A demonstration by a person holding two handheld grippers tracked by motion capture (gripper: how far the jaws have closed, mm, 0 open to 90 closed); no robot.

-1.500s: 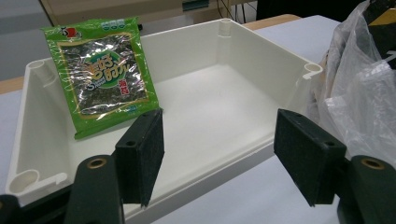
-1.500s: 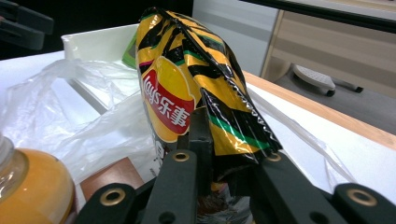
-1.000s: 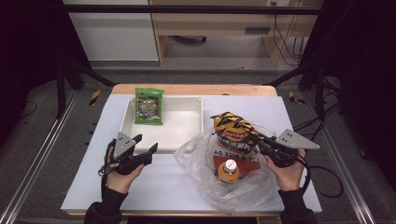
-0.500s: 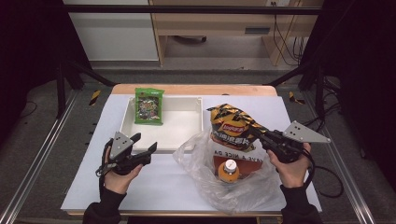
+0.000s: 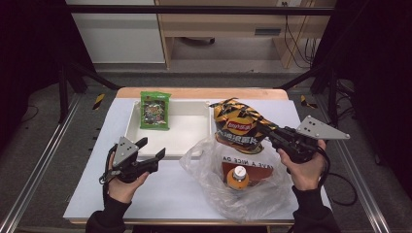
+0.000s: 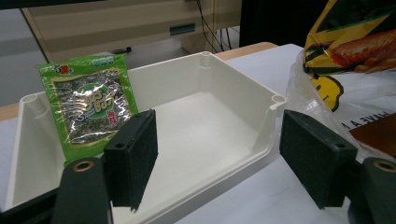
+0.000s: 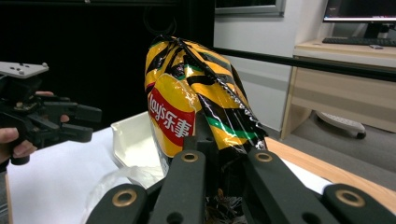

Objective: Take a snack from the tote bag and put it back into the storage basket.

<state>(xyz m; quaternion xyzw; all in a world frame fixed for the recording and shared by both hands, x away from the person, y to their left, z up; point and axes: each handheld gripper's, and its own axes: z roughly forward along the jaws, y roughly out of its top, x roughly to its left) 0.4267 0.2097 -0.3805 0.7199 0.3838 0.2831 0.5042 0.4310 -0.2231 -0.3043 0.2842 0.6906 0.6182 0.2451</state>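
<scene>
1. Right hand-held gripper [image 5: 270,133]: jaws clamped tight on the lower edge of a crinkled yellow-and-black foil crisp bag [image 5: 236,125], held clear of the counter [image 5: 175,194] at about 3 o'clock.
2. Crisp bag: just above the mouth of a clear, crumpled plastic carrier bag [image 5: 252,187], which lies at 5 o'clock.
3. Orange-capped bottle [image 5: 237,177]: inside the carrier bag.
4. Left hand-held gripper [image 5: 151,150]: at 8 o'clock, jaws just been opening, now wide apart, nothing between them.
5. White rectangular plastic tray [image 5: 192,128]: at 12 o'clock.
6. Green seaweed snack packet [image 5: 155,110]: leaning against the tray's left wall.
</scene>
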